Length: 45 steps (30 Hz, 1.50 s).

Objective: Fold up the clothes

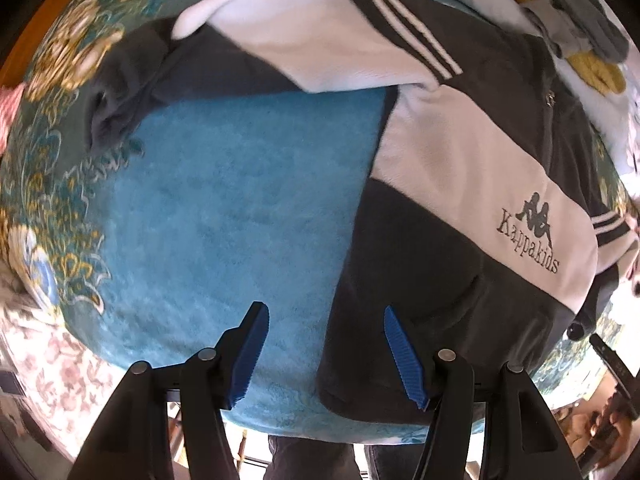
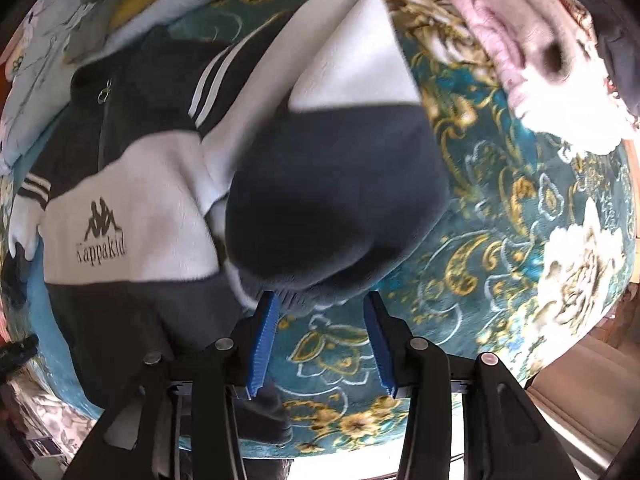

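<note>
A dark grey and white Kappakids zip jacket (image 1: 460, 160) lies front-up on a teal floral blanket (image 1: 240, 200). One sleeve (image 1: 320, 40) stretches out to the upper left and ends in a dark cuff (image 1: 116, 96). My left gripper (image 1: 324, 308) hovers open over the jacket's side hem, holding nothing. In the right wrist view the jacket (image 2: 132, 208) lies at the left, and its other sleeve (image 2: 340, 184) bulges up, blurred. That sleeve's cuff rests at the tips of my open right gripper (image 2: 322, 296). Its jaws stand apart and do not pinch the cuff.
Folded pink and white clothes (image 2: 520, 40) are piled at the blanket's (image 2: 500, 240) far right. A grey and yellow knitted item (image 1: 580, 28) lies on a pale sheet beyond the jacket. The blanket's near edge drops off just under both grippers.
</note>
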### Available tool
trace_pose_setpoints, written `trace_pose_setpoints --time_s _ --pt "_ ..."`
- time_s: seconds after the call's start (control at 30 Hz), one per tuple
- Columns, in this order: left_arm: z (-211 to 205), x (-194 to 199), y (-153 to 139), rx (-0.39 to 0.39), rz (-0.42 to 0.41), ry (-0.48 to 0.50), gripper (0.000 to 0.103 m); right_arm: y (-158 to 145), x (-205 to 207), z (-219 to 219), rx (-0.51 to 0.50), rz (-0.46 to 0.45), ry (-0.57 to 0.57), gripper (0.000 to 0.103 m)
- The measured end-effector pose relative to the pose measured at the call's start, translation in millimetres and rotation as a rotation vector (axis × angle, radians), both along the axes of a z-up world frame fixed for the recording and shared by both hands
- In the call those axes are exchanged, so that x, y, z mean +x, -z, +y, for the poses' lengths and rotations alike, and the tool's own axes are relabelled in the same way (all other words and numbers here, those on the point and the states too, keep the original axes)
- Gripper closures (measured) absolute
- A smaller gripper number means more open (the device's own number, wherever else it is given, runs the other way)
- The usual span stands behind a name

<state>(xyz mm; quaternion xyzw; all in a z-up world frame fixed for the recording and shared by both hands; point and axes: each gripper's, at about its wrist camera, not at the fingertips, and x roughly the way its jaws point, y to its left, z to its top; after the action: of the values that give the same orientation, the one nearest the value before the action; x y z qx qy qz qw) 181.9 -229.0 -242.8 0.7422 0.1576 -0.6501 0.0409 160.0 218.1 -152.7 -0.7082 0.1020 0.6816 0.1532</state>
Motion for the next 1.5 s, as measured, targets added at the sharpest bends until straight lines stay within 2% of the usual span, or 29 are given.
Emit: trace_pose_setpoints --time_s 0.03,0.13,0.33,0.4,0.43,0.47,0.57,0.67,0.83,1.07,1.13,1.23,1.4,1.5 --pt "2 -2 -1 -0.001 0.003 0.012 0.038 3 -1 -5 -0.002 0.004 -0.022 0.049" --pt "9 -2 -2 0.0 0.0 0.033 0.038 14 -9 -20 0.017 -0.003 -0.098 0.049" --pt "21 2 -6 -0.01 -0.005 0.079 0.038 42 -27 -27 0.028 -0.055 -0.117 0.049" --pt "24 2 -5 -0.01 -0.009 0.078 0.038 45 -29 -22 0.022 -0.06 -0.103 0.063" --pt "25 3 -5 -0.01 -0.011 0.077 0.038 41 -30 -17 0.027 -0.06 -0.104 0.072" --pt "26 3 -5 -0.007 -0.011 0.072 0.038 37 -31 -11 0.033 -0.06 -0.106 0.076" --pt "30 1 -6 0.005 -0.004 0.06 0.038 19 -30 7 0.051 -0.051 -0.116 0.08" --pt "36 -1 -9 0.014 0.009 0.059 0.038 -13 -29 34 0.096 -0.006 -0.109 0.081" --pt "41 -3 -13 0.024 0.027 0.044 0.038 -94 -44 107 0.251 0.108 -0.079 0.081" --pt "33 4 -16 0.018 0.029 -0.004 0.038 -154 -75 182 0.417 0.165 0.026 0.081" --pt "28 6 -17 0.015 0.03 -0.021 0.038 -147 -79 204 0.394 0.151 0.078 0.081" --pt "20 11 -18 0.007 0.028 -0.045 0.038 -130 -75 213 0.355 0.118 0.121 0.078" --pt "1 18 -19 0.014 0.032 -0.113 0.038 -135 -77 189 0.333 0.161 0.086 0.077" --pt "-23 21 -23 0.035 0.058 -0.21 0.038 -139 -78 175 0.321 0.188 0.063 0.072"
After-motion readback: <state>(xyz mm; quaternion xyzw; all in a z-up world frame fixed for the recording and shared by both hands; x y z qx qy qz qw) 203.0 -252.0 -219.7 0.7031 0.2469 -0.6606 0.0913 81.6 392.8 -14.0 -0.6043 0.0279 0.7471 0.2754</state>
